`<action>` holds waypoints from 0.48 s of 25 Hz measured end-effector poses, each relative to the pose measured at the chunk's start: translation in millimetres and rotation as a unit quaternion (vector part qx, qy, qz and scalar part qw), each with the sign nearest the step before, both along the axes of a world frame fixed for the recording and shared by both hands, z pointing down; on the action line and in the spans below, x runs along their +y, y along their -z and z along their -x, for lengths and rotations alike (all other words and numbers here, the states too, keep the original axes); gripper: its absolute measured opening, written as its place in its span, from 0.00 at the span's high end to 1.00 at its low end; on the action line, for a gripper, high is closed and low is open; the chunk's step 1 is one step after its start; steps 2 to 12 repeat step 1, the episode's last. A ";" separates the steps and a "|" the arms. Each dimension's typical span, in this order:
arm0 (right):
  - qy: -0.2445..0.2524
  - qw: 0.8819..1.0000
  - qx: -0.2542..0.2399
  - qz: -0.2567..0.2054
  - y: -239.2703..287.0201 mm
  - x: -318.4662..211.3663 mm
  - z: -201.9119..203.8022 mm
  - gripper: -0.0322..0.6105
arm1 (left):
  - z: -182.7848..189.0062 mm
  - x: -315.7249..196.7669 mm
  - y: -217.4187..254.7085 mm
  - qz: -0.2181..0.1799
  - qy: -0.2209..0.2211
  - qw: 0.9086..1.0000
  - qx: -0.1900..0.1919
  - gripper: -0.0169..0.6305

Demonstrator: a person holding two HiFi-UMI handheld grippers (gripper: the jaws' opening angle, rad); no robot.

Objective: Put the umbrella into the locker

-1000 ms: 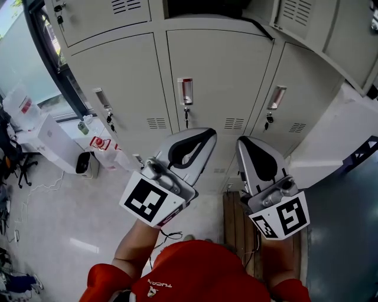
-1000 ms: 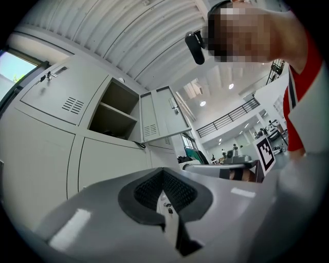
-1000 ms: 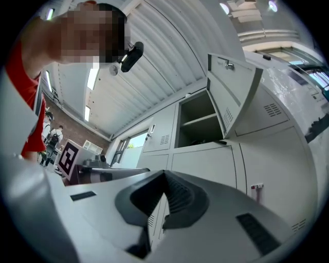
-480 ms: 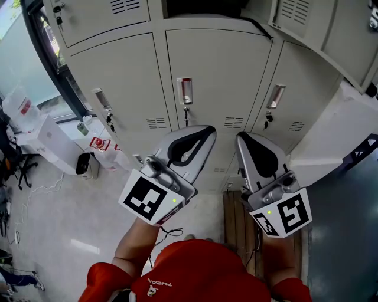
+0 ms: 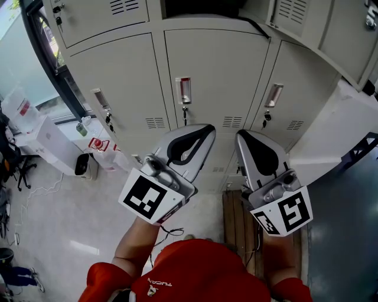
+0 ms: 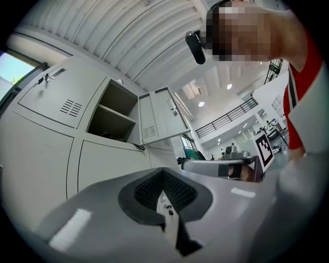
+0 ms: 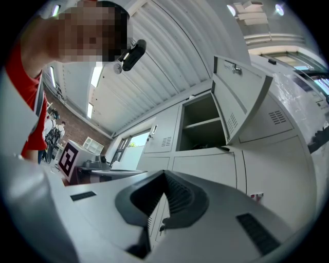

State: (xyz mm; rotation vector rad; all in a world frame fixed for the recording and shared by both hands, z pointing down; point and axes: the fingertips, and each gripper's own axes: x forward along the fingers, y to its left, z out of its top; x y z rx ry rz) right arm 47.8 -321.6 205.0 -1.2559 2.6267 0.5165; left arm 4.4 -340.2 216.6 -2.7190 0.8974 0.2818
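Head view: the left tool (image 5: 199,131) and right tool (image 5: 243,138), both shut and empty, face closed doors. The open locker (image 5: 201,6) sits above them.

Left gripper view: the locker (image 6: 110,115) lies up-left.

Right gripper view: the locker (image 7: 200,123) lies up-right.

The umbrella shows in no view.

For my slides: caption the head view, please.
Shut and empty, the left gripper and right gripper face closed locker doors below an open locker.
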 end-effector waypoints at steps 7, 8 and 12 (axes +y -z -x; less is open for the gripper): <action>0.000 1.000 0.000 0.000 0.4 0.1 -0.3 0.95 | 0.1 -0.1 -1.0 0.004 0.001 1.000 -0.001 0.97; 0.000 1.000 0.000 0.000 0.4 0.1 -0.3 0.95 | 0.1 -0.1 -1.0 0.004 0.001 1.000 -0.001 0.97; 0.000 1.000 0.000 0.000 0.4 0.1 -0.3 0.95 | 0.1 -0.1 -1.0 0.004 0.001 1.000 -0.001 0.97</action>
